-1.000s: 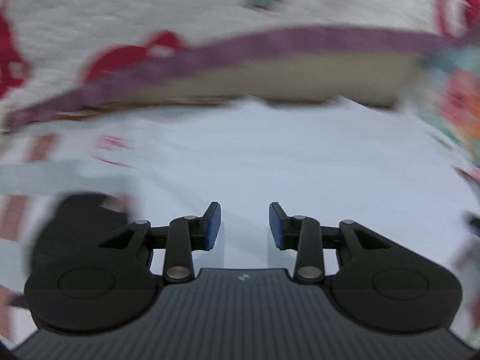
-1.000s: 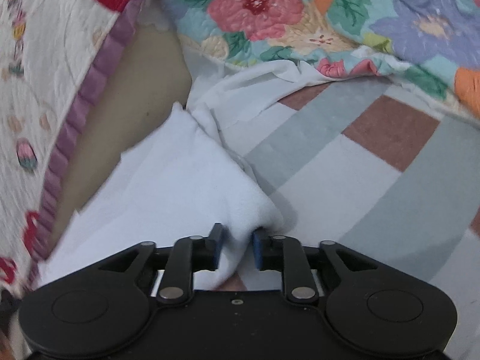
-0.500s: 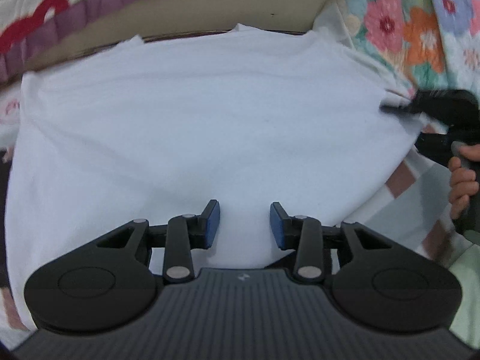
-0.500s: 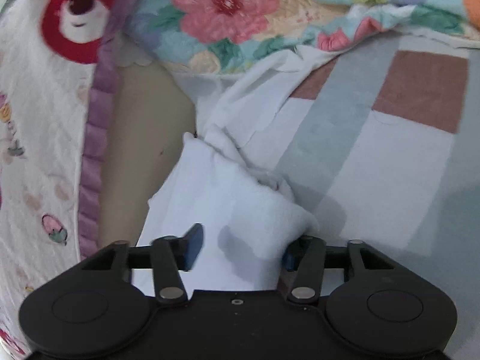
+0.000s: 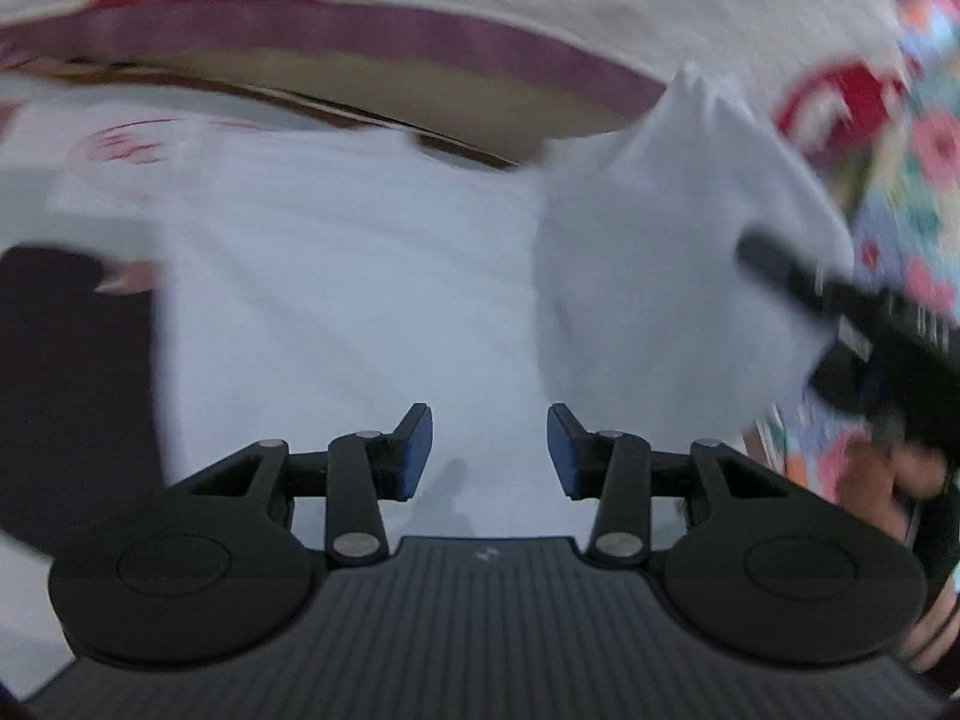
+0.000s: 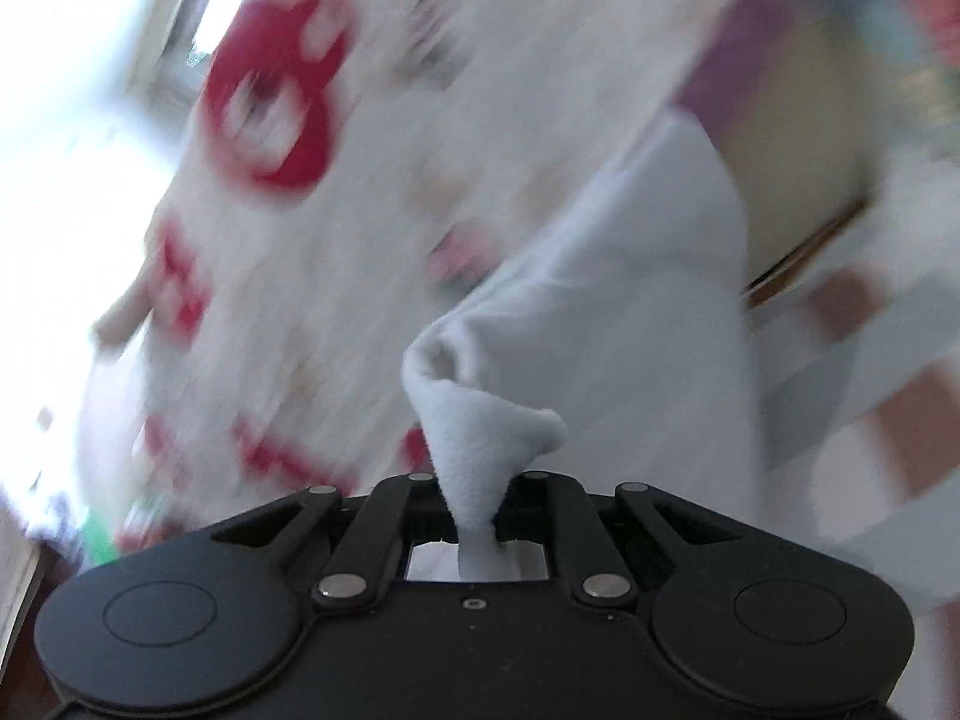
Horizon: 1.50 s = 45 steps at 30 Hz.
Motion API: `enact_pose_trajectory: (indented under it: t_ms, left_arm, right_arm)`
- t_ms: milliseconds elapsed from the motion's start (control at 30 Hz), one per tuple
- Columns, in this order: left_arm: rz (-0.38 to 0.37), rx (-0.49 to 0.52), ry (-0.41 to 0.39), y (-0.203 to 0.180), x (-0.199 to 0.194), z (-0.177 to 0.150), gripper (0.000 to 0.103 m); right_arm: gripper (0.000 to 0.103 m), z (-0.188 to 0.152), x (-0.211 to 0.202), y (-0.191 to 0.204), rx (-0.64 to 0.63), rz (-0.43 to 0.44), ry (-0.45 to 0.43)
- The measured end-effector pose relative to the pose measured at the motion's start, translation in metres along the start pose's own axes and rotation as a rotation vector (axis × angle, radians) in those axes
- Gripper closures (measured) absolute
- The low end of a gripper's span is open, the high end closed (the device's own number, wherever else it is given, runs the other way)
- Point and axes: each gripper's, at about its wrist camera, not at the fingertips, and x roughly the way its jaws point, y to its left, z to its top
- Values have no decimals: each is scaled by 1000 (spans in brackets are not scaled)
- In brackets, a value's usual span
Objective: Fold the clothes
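Observation:
A white garment (image 5: 360, 276) lies spread on the bed in the left wrist view. Its right side (image 5: 666, 228) is lifted into a raised flap. My left gripper (image 5: 489, 450) hovers open over the near part of the cloth, with nothing between its blue pads. At the right of that view the right gripper (image 5: 774, 267) reaches into the lifted flap, a hand behind it. In the right wrist view my right gripper (image 6: 477, 519) is shut on a bunched fold of the white garment (image 6: 606, 324), which hangs away from the jaws.
A white quilt with red bear prints and a purple border (image 5: 384, 39) lies beyond the garment. A floral blanket (image 5: 924, 168) is at the right. A dark shape (image 5: 66, 384) sits at the left edge. The checked bedsheet (image 6: 912, 414) shows under the cloth.
My right gripper has closed on the garment's edge and lifted it up off the bed, swinging toward the bear quilt. The left gripper stays open and has shifted over the cloth.

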Motion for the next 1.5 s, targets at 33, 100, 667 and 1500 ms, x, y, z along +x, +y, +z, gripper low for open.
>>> enact_pose_trajectory:
  t_ms: [33, 100, 667, 1500]
  left_arm:
    - [30, -21, 4, 14, -1, -2, 54]
    - [50, -41, 20, 24, 2, -4, 55]
    - [-86, -293, -47, 76, -13, -3, 54]
    - [-34, -136, -88, 52, 45, -4, 81]
  right_arm:
    - [94, -10, 16, 6, -19, 1, 67]
    - [94, -31, 48, 16, -56, -3, 201]
    - [93, -84, 105, 16, -296, -164, 381]
    - [92, -127, 112, 48, -698, -198, 404]
